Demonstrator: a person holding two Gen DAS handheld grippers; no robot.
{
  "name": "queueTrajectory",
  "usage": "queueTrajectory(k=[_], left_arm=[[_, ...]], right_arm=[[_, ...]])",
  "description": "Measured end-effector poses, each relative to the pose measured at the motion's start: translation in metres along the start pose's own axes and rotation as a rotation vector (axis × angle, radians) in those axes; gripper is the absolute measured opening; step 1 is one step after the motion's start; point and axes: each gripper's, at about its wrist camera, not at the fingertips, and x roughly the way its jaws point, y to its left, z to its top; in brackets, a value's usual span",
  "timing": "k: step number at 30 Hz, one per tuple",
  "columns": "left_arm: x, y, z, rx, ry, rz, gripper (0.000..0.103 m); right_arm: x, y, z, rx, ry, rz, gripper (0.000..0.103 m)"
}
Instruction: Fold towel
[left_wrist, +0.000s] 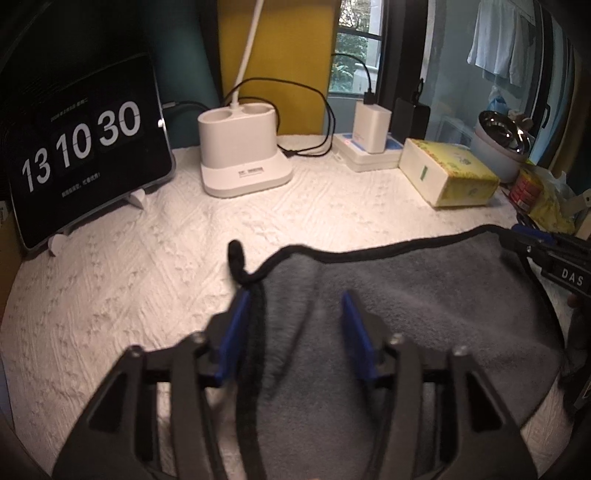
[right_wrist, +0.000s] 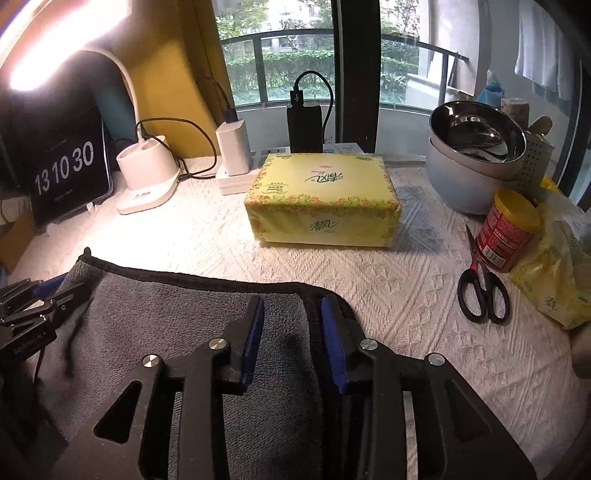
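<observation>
Left wrist view shows the table (left_wrist: 110, 288), covered in a white textured cloth, spreading ahead of and to the left of the left gripper (left_wrist: 295, 325), and the grey towel (left_wrist: 406, 314) with its black hem lying directly under and ahead of the jaws, running off to the right where the right gripper (left_wrist: 535, 247) sits at its far corner. The left gripper's jaws stand apart, straddling the towel's left edge; a fold of hem rises beside the left pad, but nothing is pinched as far as I can tell. From the right wrist view the towel (right_wrist: 166, 325) fills the space below and left of the right gripper (right_wrist: 291, 332), whose jaws are also parted with the towel's right edge running between them, not clamped. The towel looks like it lies doubled already, with its far hem fairly straight, so I judge at least one fold is made and a further fold or squaring up remains; how many layers there are cannot be told. Beyond the right gripper sits a tissue pack (right_wrist: 321, 199), farther right a bowl (right_wrist: 476, 140), and nearer on the right a tin (right_wrist: 506, 232) and scissors (right_wrist: 480, 284).
</observation>
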Motion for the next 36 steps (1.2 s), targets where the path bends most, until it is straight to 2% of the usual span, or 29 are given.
queueTrajectory(k=[1, 8, 36], left_arm=[[-0.004, 0.000, 0.000, -0.005, -0.010, -0.003, 0.079], [-0.025, 0.002, -0.001, -0.024, -0.043, 0.000, 0.079], [-0.102, -0.013, -0.040, -0.016, -0.119, -0.048, 0.079]], right_arm=[[-0.003, 0.000, 0.000, -0.001, -0.003, 0.002, 0.035], [-0.024, 0.007, -0.005, -0.010, -0.034, 0.008, 0.035], [-0.108, 0.034, -0.041, -0.046, -0.106, -0.003, 0.035]])
